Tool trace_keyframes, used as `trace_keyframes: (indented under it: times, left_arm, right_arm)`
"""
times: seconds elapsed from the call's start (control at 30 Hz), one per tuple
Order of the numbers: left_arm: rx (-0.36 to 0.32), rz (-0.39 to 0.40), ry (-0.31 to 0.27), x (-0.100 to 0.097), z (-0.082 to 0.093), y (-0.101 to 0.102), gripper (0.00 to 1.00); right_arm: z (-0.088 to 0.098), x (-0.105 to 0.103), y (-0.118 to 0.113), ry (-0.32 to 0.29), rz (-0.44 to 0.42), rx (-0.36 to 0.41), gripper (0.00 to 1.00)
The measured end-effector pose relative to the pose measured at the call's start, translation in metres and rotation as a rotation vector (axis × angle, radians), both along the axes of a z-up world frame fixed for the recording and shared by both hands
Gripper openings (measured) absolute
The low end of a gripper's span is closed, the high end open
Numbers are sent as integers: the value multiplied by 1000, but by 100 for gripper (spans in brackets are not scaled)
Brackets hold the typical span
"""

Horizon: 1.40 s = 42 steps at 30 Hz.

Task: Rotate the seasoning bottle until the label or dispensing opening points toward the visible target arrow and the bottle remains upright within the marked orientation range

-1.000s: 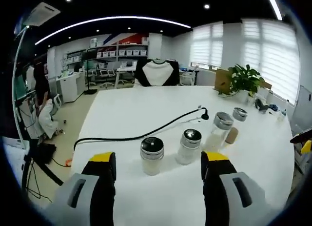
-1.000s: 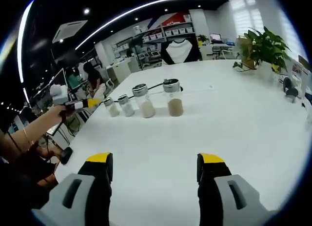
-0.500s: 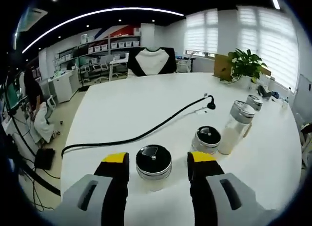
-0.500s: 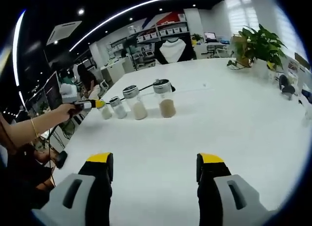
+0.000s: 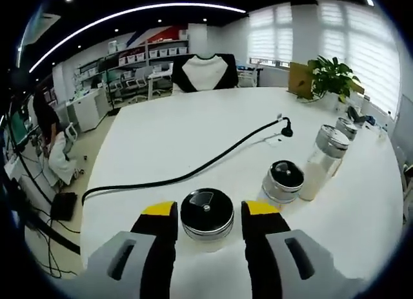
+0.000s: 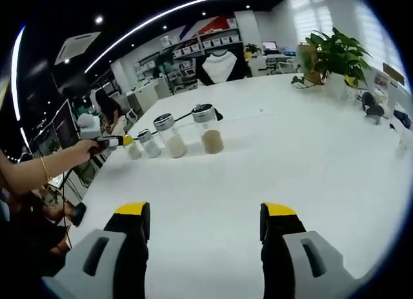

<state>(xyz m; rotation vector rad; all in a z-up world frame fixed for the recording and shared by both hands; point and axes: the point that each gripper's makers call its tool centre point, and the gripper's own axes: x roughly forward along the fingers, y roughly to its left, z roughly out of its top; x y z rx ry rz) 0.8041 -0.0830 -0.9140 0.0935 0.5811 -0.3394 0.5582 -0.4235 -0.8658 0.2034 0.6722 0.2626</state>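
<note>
My left gripper [image 5: 208,216] sat low over the white table [image 5: 193,137]. The seasoning bottle [image 5: 206,216] stood upright right between my two yellow-tipped fingers [image 5: 160,221]. Its black lid faced up at me. My fingers were close on each side of the lid, but I could not tell if they were touching it or squeezing it.

Just past my right finger stood a second bottle [image 5: 282,181] with a black lid. Farther out that way stood a taller jar [image 5: 324,160] with white stuff inside and a silver lid. One more small jar [image 5: 346,128] was beyond that. A black cable [image 5: 193,175] ran across the table ahead of my fingers. A green plant [image 5: 330,78] stood far off on the right side.

My right gripper [image 6: 205,221] was wide open and held nothing. It hung over a bare part of the table [image 6: 290,157]. The row of four bottles [image 6: 169,139] was well ahead of these fingers and off to the left. My left gripper [image 6: 126,141] showed there at the near end of the row, with my hand [image 6: 87,148] holding it.
</note>
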Motion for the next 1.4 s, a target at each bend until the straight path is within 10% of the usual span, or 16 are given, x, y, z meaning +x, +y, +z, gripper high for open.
trace_keyframes:
  times: [0.83, 1.07, 1.4]
  left_arm:
    - [15, -12, 25, -29, -4, -4, 34]
    - [4, -51, 33, -107, -3, -14, 34]
    - [-72, -70, 120, -280, -13, -48, 35]
  right_arm:
    - [11, -7, -6, -54, -20, 24, 69]
    - [10, -22, 0, -63, 14, 25, 69]
    - [10, -33, 16, -77, 102, 53, 68]
